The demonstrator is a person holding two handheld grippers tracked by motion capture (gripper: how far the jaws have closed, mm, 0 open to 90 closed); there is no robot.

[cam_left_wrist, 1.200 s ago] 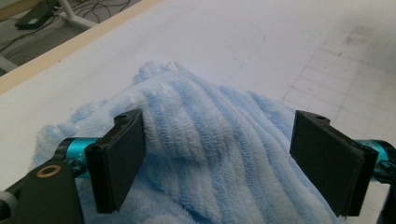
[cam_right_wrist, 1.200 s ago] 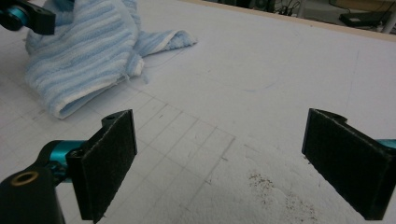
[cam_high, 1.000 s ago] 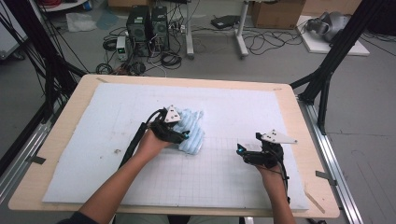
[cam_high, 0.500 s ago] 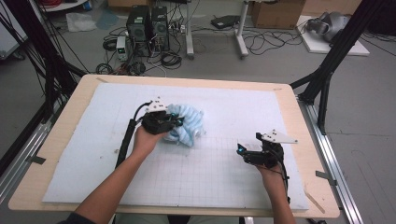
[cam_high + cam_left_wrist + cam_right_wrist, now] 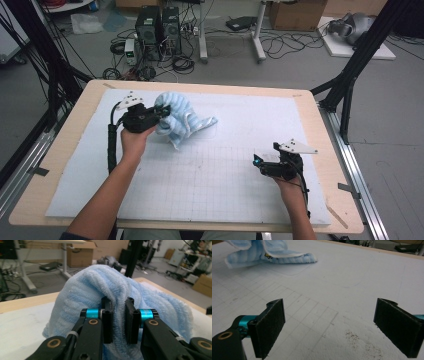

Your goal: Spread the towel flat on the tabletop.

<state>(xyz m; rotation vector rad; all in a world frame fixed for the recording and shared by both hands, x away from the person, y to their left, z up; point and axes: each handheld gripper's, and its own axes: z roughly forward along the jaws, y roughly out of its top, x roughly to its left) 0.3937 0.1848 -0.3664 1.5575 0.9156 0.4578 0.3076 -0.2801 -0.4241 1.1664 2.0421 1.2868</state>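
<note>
Since the earlier frames the left gripper (image 5: 161,113) has carried the light blue towel (image 5: 181,121) toward the far left of the white gridded mat (image 5: 210,190), its jaws having just closed on a fold of cloth. The right gripper (image 5: 259,164) has kept its place near the mat's right edge.

The left gripper view shows the pads pinching the towelling narrowly, the bunched fabric rising around them. The high view shows the towel lifted at that grip, one corner trailing on the mat. The right gripper view shows its jaws wide apart, nothing between them, the towel (image 5: 269,251) well beyond.
</note>
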